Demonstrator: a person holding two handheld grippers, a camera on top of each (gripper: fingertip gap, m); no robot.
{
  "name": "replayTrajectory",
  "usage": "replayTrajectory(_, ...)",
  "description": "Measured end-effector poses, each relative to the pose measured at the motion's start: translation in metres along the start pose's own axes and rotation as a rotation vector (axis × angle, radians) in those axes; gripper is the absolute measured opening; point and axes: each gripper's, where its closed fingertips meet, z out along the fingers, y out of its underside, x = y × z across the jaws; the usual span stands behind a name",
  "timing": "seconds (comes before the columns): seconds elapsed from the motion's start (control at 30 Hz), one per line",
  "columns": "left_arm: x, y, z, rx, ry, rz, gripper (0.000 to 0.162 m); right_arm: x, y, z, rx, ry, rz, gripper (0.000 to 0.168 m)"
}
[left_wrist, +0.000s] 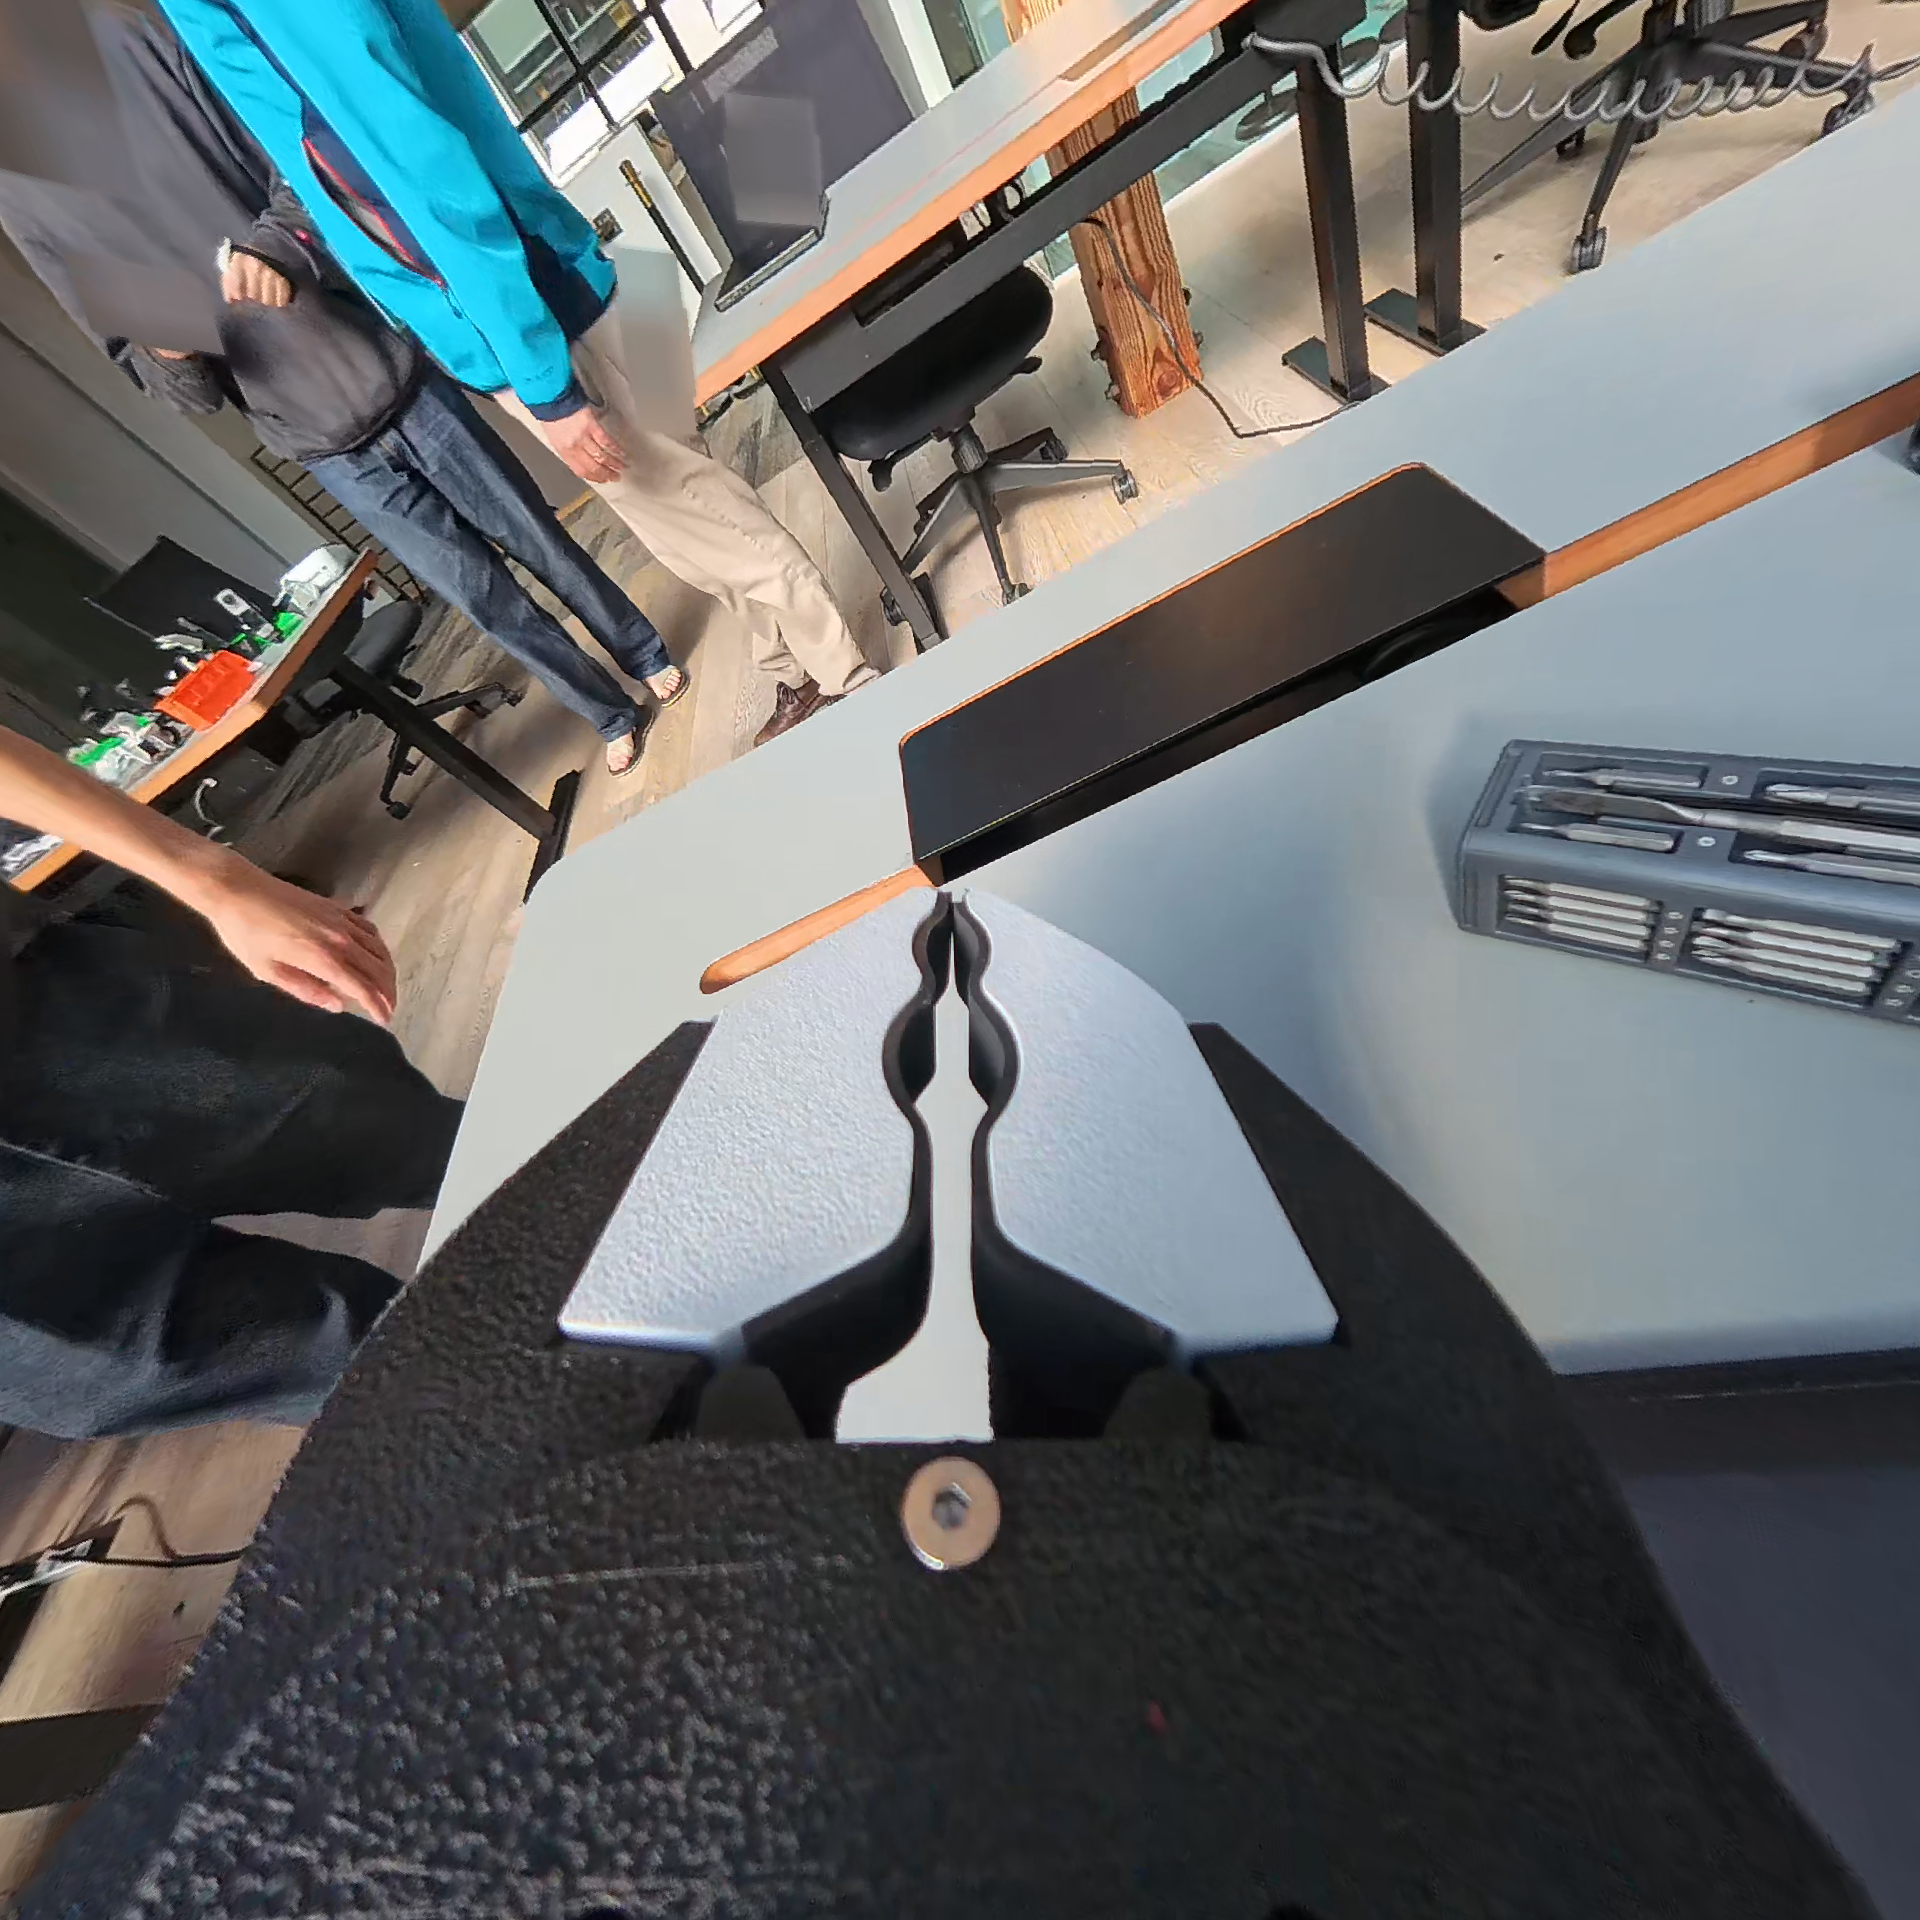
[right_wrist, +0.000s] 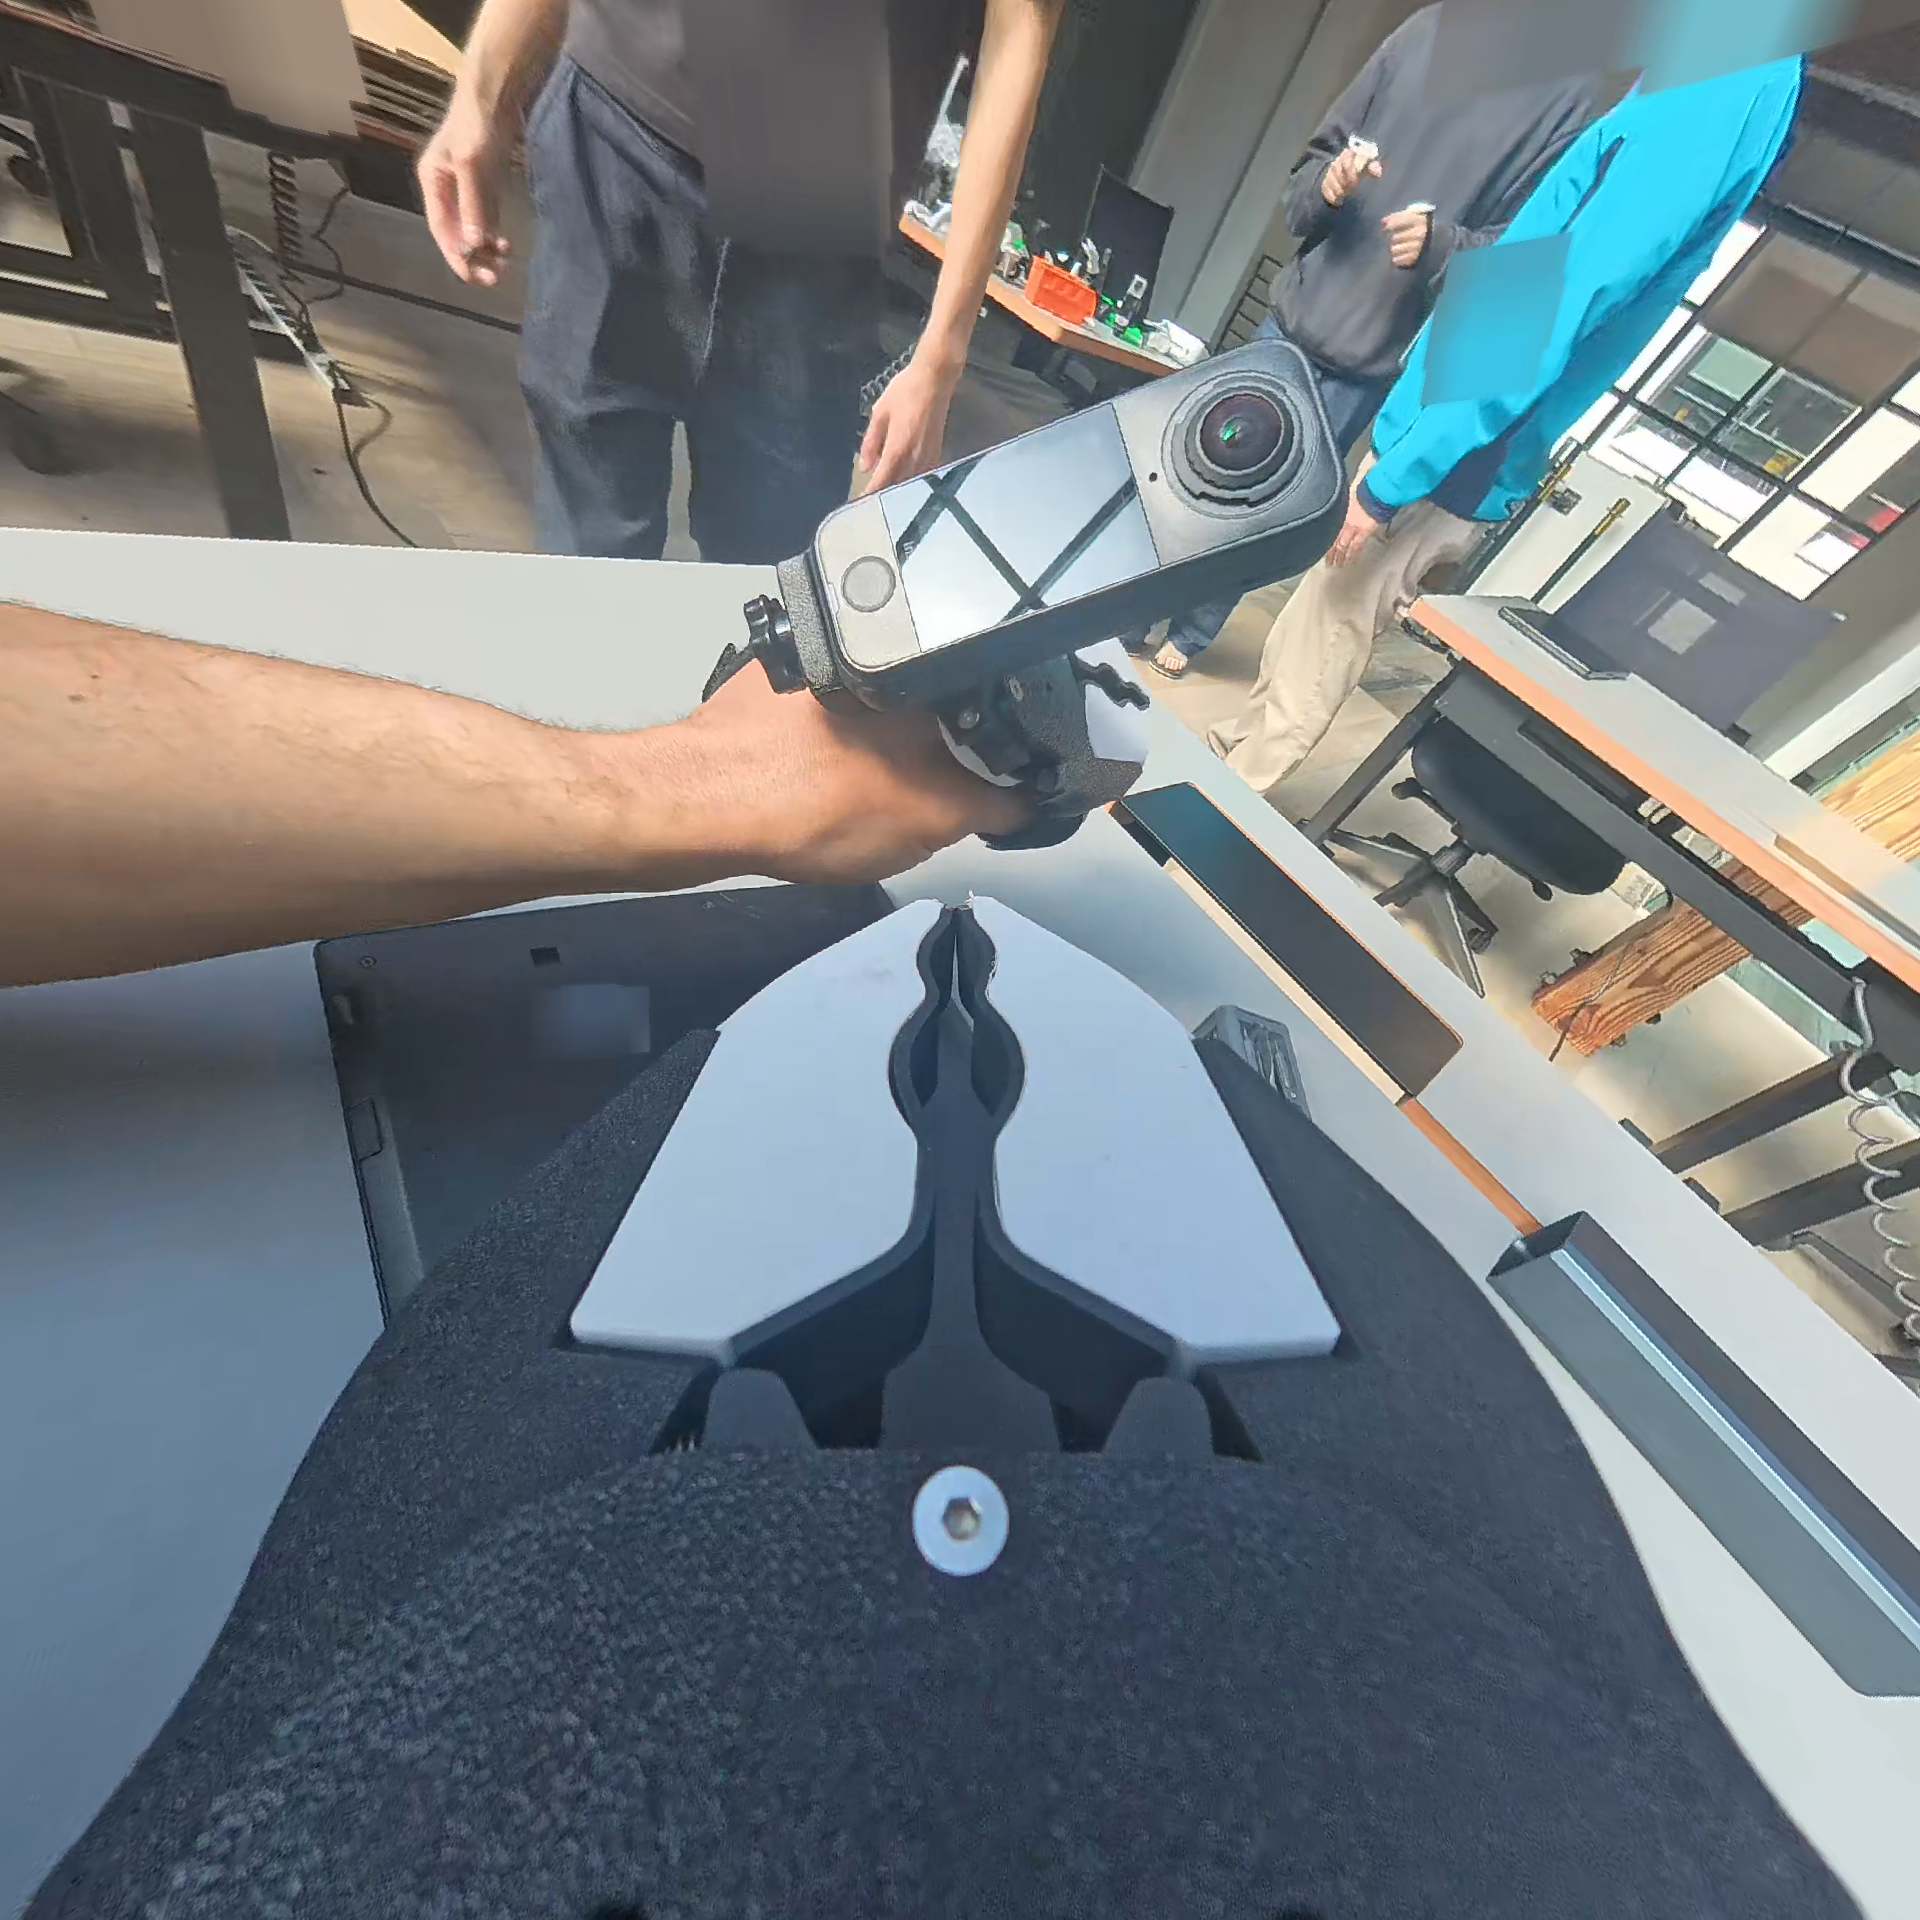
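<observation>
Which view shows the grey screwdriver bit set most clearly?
The left wrist view shows it best: the grey screwdriver bit set lies open on the grey table, right of the shut left tongs, its bits visible. In the right wrist view, only a small grey corner shows beside the shut right tongs.

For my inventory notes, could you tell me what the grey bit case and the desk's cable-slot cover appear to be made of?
The grey rectangular bit case looks like matte moulded plastic holding shiny metal bits. The flat black cable-slot cover in the grey desk seems to be painted or coated metal, given its thin edge and soft sheen.
</observation>
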Motion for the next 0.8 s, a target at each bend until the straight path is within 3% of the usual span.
replayTrajectory(0.23,0.000,0.000,-0.003,0.016,0.020,-0.052,0.000,0.008,0.008,0.002,-0.052,0.034,0.029,0.007)
replayTrajectory(0.3,0.004,0.001,-0.004,0.012,0.035,-0.059,0.000,0.029,0.024,0.005,-0.144,0.097,0.072,0.043)
replayTrajectory(0.37,0.007,0.003,-0.004,0.002,0.052,-0.076,0.000,0.062,0.042,0.010,-0.254,0.197,0.103,0.094)
replayTrajectory(0.43,0.013,0.005,-0.006,-0.009,0.083,-0.092,0.001,0.092,0.058,0.014,-0.335,0.260,0.080,0.112)
replayTrajectory(0.7,0.039,0.005,-0.024,-0.034,0.198,-0.045,0.022,0.135,0.096,0.036,-0.301,0.070,0.372,0.098)
replayTrajectory(0.8,0.053,0.005,-0.029,-0.039,0.261,-0.032,0.030,0.134,0.106,0.038,-0.283,0.013,0.361,0.088)
